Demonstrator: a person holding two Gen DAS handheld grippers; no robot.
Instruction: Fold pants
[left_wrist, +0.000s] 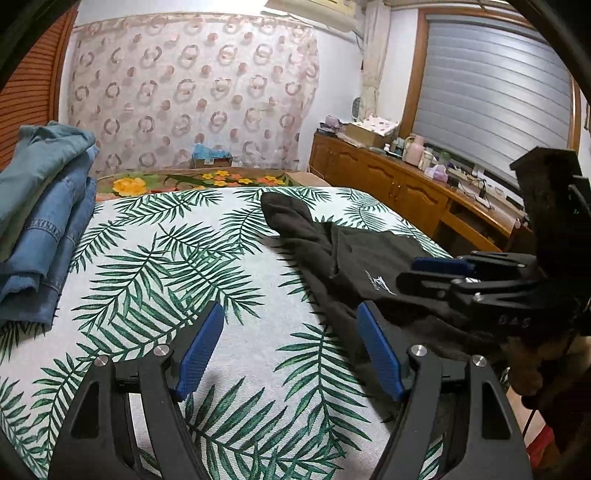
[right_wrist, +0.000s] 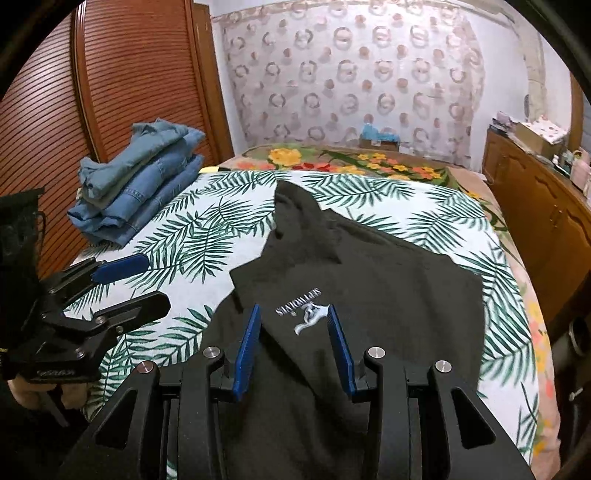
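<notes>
Your black pants (right_wrist: 354, 266) lie on the bed (right_wrist: 207, 229), spread over the palm-leaf cover toward its right side, with one dark end reaching to the far edge of the cover and the logo (right_wrist: 306, 314) face up near you. They are not flat: a ridge runs from the far end down toward the logo.

Your right gripper (right_wrist: 293, 349) hangs over the near part of the pants, just short of the logo, jaws partly spread. Cloth lies beneath and between them, but the pads do not appear to press on it. Your left gripper (left_wrist: 290, 350) has its jaws spread wide with nothing between them; it sits over bare cover, its right-hand pad at the edge of the black fabric.

Risks, as judged from this position:

- If the right jaws shut where they stand, they may pinch only the top layer, and the fold would drag unevenly.
- The left gripper is off the garment. Lifting with the right alone would likely swing the pants and skew the fold.
- The standing ridge, if not smoothed, would be folded in as a crease.
- The two grippers sit near each other; a hasty reach across could knock them together.
- The stack of folded jeans (right_wrist: 140, 181) at the far left is well apart, but a wide sweep of cloth could disturb it.
</notes>
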